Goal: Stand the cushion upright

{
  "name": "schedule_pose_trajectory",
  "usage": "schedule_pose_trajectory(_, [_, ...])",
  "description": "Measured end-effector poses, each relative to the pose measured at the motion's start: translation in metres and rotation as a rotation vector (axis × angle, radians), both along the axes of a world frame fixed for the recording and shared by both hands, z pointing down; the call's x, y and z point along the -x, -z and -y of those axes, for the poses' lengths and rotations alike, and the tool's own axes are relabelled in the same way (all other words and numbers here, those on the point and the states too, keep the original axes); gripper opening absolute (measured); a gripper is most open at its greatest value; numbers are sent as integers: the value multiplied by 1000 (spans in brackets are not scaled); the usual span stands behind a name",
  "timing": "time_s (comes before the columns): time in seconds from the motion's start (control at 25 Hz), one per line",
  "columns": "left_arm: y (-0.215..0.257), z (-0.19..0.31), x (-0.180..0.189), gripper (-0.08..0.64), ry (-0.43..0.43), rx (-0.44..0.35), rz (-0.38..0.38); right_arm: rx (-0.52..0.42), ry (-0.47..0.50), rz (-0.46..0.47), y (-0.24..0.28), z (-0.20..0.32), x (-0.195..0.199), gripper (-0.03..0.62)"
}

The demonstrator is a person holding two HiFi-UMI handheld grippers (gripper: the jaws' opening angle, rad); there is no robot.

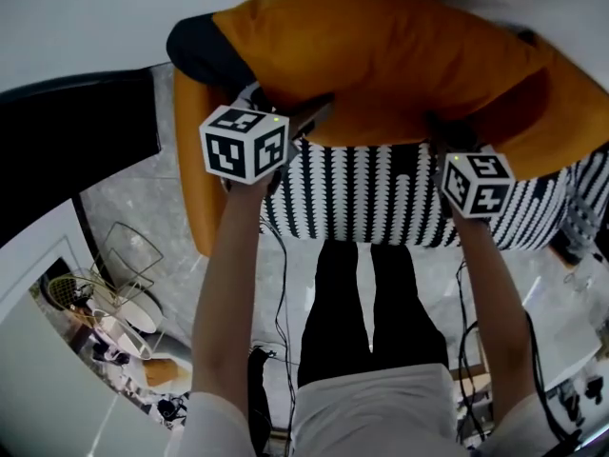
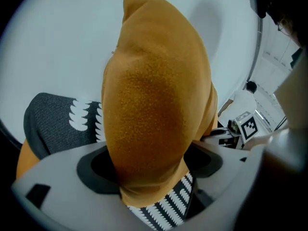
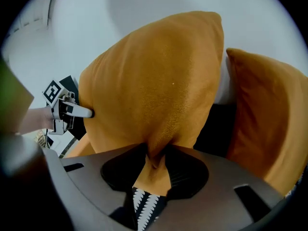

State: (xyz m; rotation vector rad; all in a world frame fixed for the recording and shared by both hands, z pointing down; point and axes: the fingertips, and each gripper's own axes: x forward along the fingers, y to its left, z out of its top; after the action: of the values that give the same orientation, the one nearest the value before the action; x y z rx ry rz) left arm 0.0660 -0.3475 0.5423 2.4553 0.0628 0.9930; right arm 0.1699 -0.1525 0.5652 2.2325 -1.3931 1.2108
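Cushion [image 1: 400,65], orange and plump, lies across the back of a seat [image 1: 381,198] covered in a black-and-white pattern, with a hand-held gripper at each of its two ends. In the head view its long side runs left to right just above the patterned cover, and a white wall [image 1: 86,17] is behind it.

The left hand-held gripper [image 1: 309,120] has its jaws wide apart around the thick left end. In the left gripper view the orange bulk fills the whole gap and touches both sides, so the jaws are holding it. A strip of the patterned cover shows just below.

The right hand-held gripper [image 1: 440,139] is nearly closed and pinches a narrow fold of orange fabric at the lower edge. The right gripper view shows that fold squeezed between the two dark pads, and one corner rising up against the wall.

A second orange pillow [image 3: 269,129] leans just to the right, close beside the first one. A dark grey pillow [image 2: 53,124] lies at the far left of the seat. The person's black trousers [image 1: 366,312] stand right in front of the seat.
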Motion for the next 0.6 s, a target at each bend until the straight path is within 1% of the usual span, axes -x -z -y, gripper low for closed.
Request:
schedule_pose_trajectory(0.12, [-13,-9,14,396,19,-9,22,7,2,41,-14,-10,8,146])
schedule_pose_trajectory(0.32, [-5,-12,15,396,43,-20,11,-4,27,61,-6,-13,6,149])
schedule_pose_trajectory(0.4, [-3,-9,18,409,59,-29,6,-14,26,69,-5,-15,6,180])
schedule_pose_trajectory(0.48, [-2,-4,26,438,91,-41,-2,-29,24,79,-6,-17,8,229])
schedule_pose_trajectory(0.6, [5,3,40,440,143,-55,-21,-49,28,84,-5,-21,11,242])
